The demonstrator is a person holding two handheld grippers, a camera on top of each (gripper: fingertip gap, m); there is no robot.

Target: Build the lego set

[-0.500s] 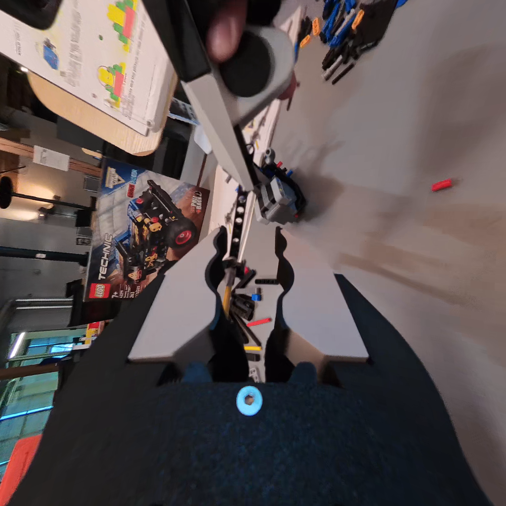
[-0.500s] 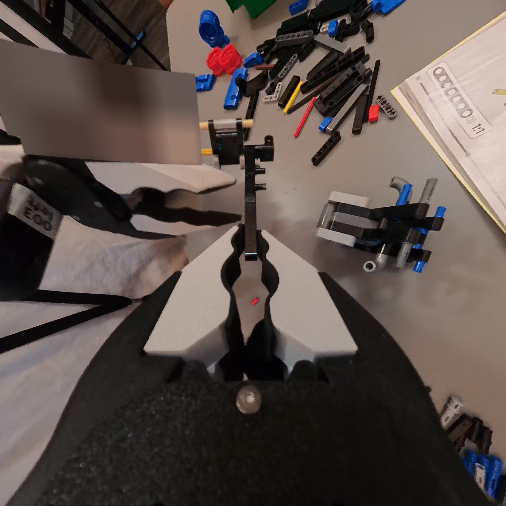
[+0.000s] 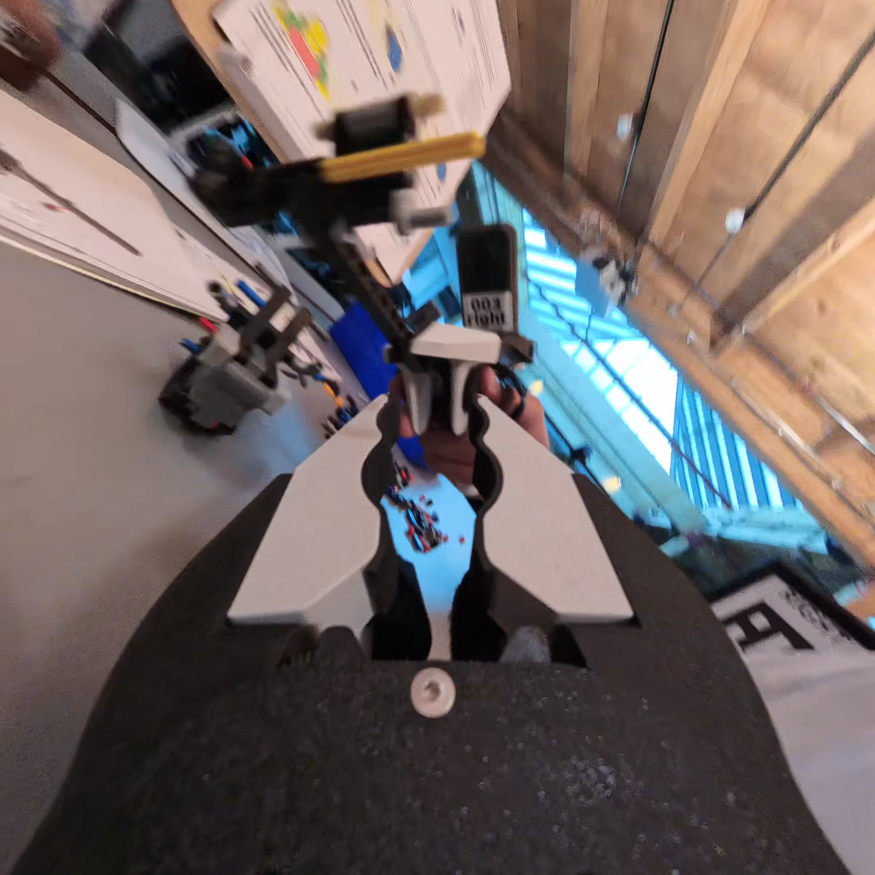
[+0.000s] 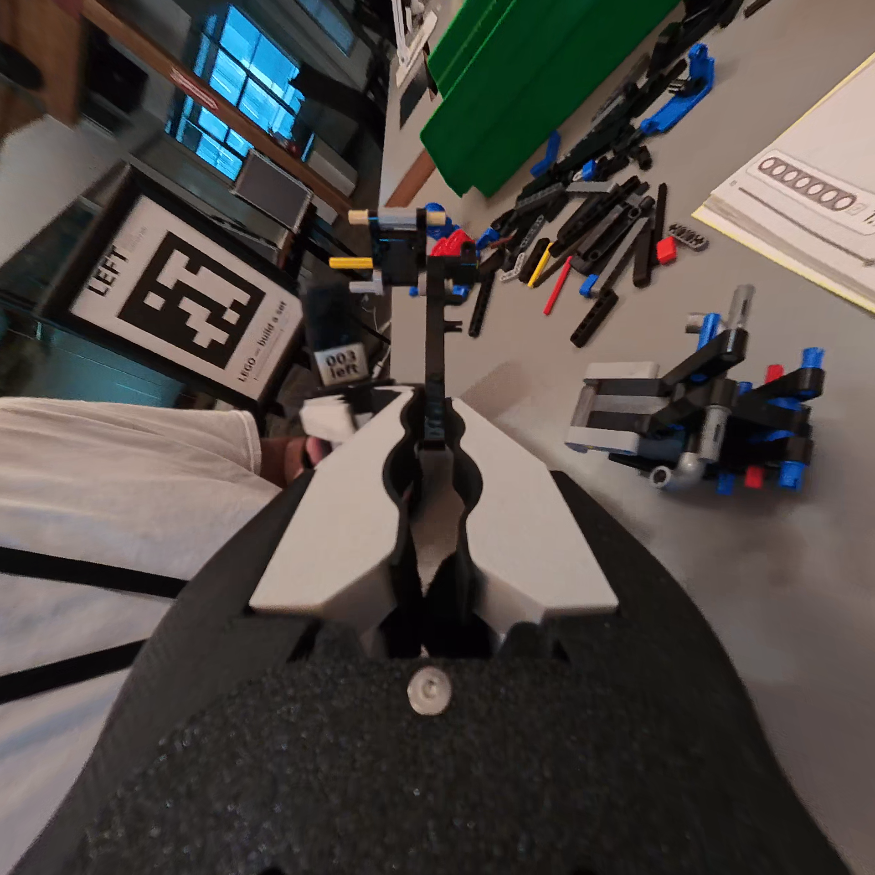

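Note:
My right gripper (image 4: pixel 433 409) is shut on the lower end of a long black beam (image 4: pixel 433 331) and holds it upright above the table. The beam carries a small black block (image 4: pixel 402 246) with a yellow axle and tan and grey pins. In the left wrist view, my left gripper (image 3: pixel 431 407) is open and empty. It faces the right gripper (image 3: pixel 450 364), a short way back from it, and the beam assembly (image 3: pixel 369 189) rises blurred above. A grey, black and blue sub-assembly (image 4: pixel 686 416) lies on the grey table (image 4: pixel 615 592), and also shows in the left wrist view (image 3: pixel 232 379).
A pile of loose black, blue, red and yellow pieces (image 4: pixel 592 227) lies beyond the sub-assembly. An open instruction booklet (image 4: pixel 805 208) is at the far right and a green object (image 4: pixel 521 80) behind the pile. A marker board (image 4: pixel 180 293) and a white-clothed person (image 4: pixel 118 473) are left. My left and right fingertips are right by each other. Left tips and right tips are each some 35 cm from the green object (image 4: pixel 521 80).
My left gripper has drawn back from the yellow axle and turned upward. My right gripper has raised and tilted the beam assembly, still held. Both views have swung.

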